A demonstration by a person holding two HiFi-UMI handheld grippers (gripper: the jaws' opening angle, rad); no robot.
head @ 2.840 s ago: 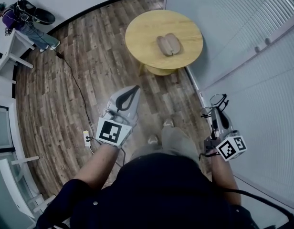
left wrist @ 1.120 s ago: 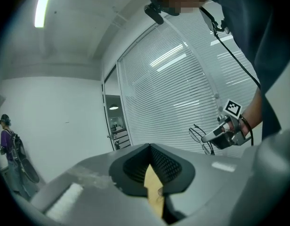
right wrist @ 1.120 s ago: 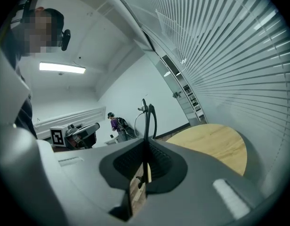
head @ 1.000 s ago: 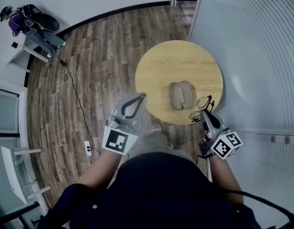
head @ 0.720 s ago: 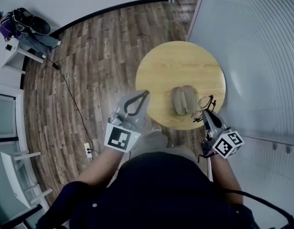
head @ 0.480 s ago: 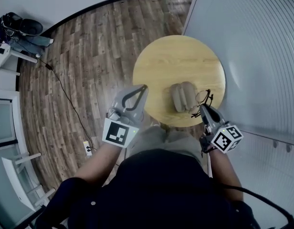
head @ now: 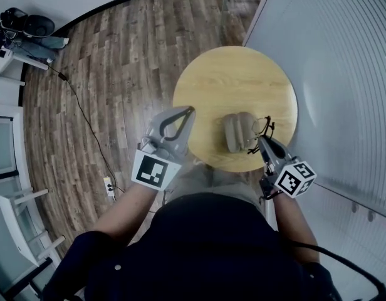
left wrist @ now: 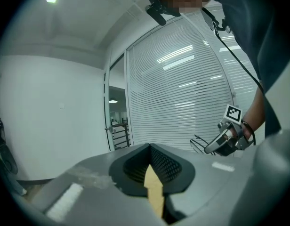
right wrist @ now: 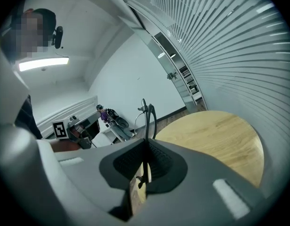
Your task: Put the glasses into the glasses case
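Nearest the person, the grey left tongs (head: 188, 111) are closed on nothing, tips met, just off the near left edge of the round pale wooden table (head: 237, 68). On the other side, the grey right tongs (head: 264, 140) are clamped on the dark thin-wire glasses (head: 262, 126). They pinch a slim part of the frame so that the rest stands up past the tips; which part exactly, I can't make out. The glasses hang in the air over the table's near right edge, just beside the right half of the open tan clamshell glasses case (head: 238, 132), not yet in it. The case lies spread flat close to the near edge, both shells facing up.

Those glasses look light and springy but easy to bend, with lenses that would scratch. I'd reckon a grip on the frame by the hinge or bridge is safest, and a gentle lowering rather than a drop. The case looks light enough to skid, so the free tongs may need to steady its left shell.

Beyond the case the tabletop is bare right to its far edge, so there is plenty of room. To the right a white slatted wall (head: 343, 74) runs close by the table, which cramps that elbow. To the left lies open brown plank floor (head: 118, 61) with a black cable (head: 80, 115) trailing across it.
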